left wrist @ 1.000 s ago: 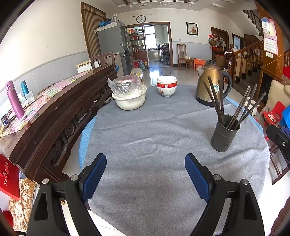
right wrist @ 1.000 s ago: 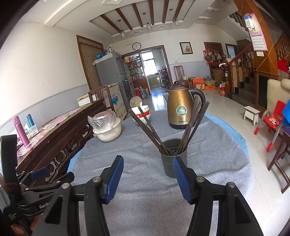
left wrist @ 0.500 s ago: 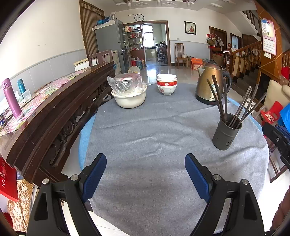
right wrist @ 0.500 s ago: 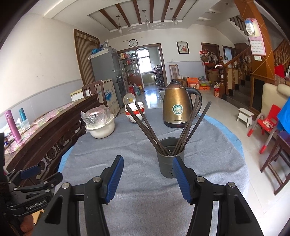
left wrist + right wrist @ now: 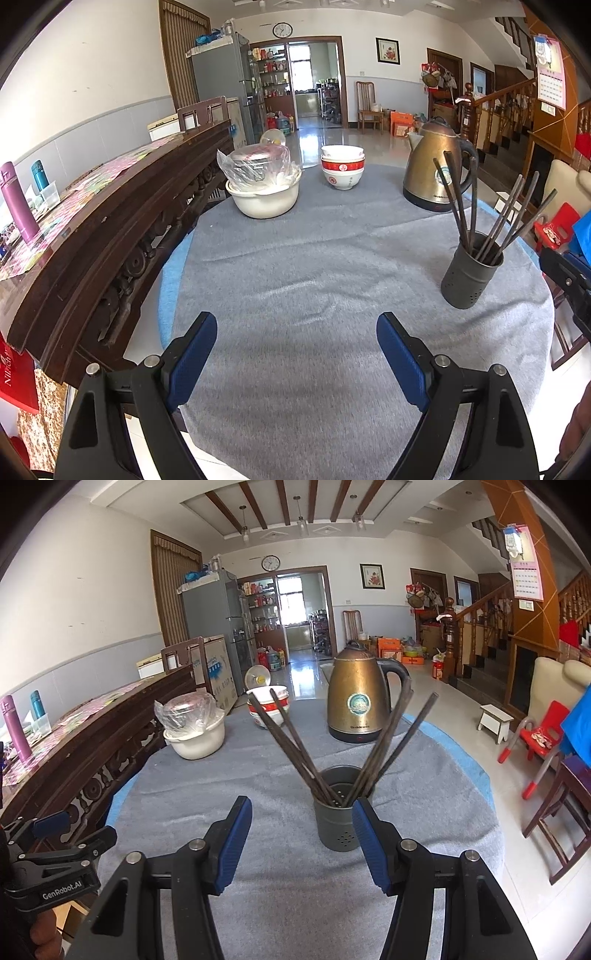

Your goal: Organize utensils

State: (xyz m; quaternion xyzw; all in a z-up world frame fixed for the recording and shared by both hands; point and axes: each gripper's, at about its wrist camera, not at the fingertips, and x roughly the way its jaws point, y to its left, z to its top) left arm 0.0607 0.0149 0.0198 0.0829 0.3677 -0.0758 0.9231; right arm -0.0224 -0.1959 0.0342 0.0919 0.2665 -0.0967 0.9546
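Note:
A dark grey perforated utensil cup (image 5: 470, 275) stands on the grey tablecloth at the right, with several dark chopsticks (image 5: 465, 206) leaning out of it. In the right wrist view the cup (image 5: 340, 808) stands just ahead of my right gripper (image 5: 301, 843), which is open and empty; the chopsticks (image 5: 291, 746) fan left and right. My left gripper (image 5: 295, 354) is open and empty over bare cloth near the table's front edge, well left of the cup.
A gold kettle (image 5: 436, 166), stacked red-and-white bowls (image 5: 342, 168) and a white pot with a bagged lid (image 5: 264, 184) stand at the table's far side. A dark carved wooden bench (image 5: 110, 229) runs along the left. A chair (image 5: 565, 812) is to the right.
Both grippers have drawn back and risen slightly; the cup sits a little further from the right gripper. Both stay open and empty.

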